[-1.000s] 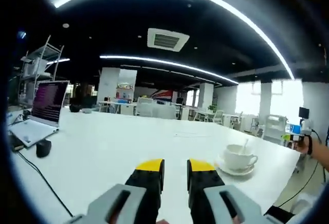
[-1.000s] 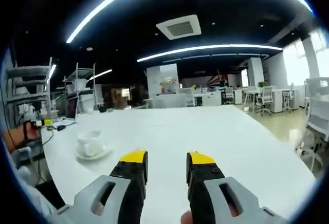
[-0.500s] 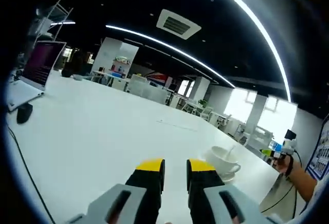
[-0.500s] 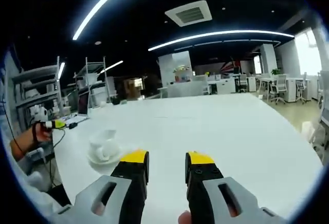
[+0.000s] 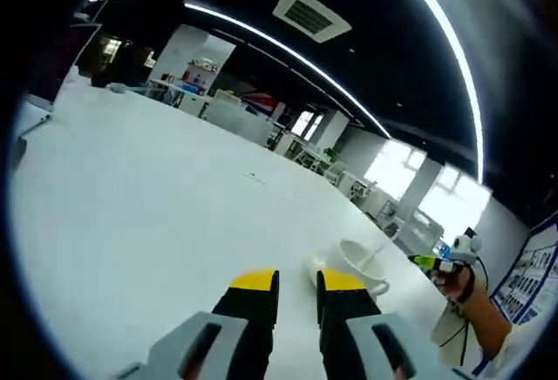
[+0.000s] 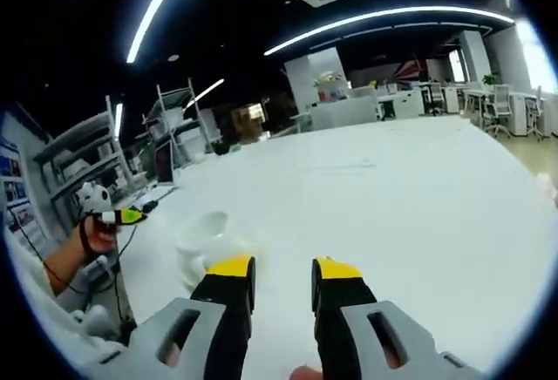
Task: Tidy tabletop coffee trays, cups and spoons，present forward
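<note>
A white coffee cup point(image 5: 356, 261) with a spoon point(image 5: 373, 255) leaning in it stands on a saucer near the edge of the white table point(image 5: 148, 197). In the left gripper view it sits just beyond the right jaw of my left gripper point(image 5: 298, 282), which is open with nothing between its yellow tips. In the right gripper view the same cup point(image 6: 203, 234) looks blurred, just past the left jaw of my right gripper point(image 6: 283, 268). That gripper is open and holds nothing.
A person's hand point(image 5: 462, 286) holding a small white and yellow-green object is beyond the table's edge, also seen as a hand point(image 6: 85, 242) in the right gripper view. A laptop point(image 5: 26, 118) lies at the far left. Shelving point(image 6: 83, 153) and office desks stand behind.
Both cameras have come nearer to the cup and tilted; the cup now sits close beside the jaw tips in each view. The jaws hold the same gap.
</note>
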`<state>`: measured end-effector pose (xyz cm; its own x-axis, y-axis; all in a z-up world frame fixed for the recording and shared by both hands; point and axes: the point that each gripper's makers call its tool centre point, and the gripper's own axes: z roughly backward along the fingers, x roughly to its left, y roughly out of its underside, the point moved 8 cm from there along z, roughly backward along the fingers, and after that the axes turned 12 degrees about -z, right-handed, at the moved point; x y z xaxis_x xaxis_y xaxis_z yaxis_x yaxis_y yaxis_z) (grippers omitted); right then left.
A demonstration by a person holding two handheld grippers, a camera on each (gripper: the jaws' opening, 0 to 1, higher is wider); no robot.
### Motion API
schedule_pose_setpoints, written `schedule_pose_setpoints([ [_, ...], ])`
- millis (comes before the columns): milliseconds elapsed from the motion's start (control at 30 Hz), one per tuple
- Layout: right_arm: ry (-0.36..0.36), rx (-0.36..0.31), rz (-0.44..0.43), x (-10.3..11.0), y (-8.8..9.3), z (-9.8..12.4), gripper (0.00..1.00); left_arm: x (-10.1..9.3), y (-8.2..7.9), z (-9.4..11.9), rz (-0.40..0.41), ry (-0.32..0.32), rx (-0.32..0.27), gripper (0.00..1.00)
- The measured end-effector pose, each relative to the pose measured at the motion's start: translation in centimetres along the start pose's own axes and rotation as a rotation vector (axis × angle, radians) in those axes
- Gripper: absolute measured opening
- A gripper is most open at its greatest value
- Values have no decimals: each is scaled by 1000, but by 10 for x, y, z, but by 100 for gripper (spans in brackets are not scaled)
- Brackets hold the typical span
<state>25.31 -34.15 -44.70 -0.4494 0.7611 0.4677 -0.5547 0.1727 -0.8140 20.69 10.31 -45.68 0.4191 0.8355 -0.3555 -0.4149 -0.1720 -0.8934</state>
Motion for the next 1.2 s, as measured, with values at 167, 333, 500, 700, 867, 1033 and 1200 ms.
schedule_pose_setpoints([
  [167,-9,60,-26,6,4,-14,25,-6,0,-14,73,34,31,20],
  [333,-24,104,-80,12,7,-27,24,-10,5,-28,116,38,69,20],
  [500,-20,149,-129,18,13,-42,21,-13,11,-47,159,67,110,20],
  [700,-21,224,-151,28,24,-57,21,-20,15,-61,161,75,160,20],
  [867,-23,252,-159,33,30,-67,21,-26,20,-66,171,89,204,20],
  [1033,-46,290,-187,39,35,-78,21,-35,30,-74,159,89,258,20],
  [1200,-56,312,-207,41,35,-89,21,-27,31,-89,184,86,284,20],
])
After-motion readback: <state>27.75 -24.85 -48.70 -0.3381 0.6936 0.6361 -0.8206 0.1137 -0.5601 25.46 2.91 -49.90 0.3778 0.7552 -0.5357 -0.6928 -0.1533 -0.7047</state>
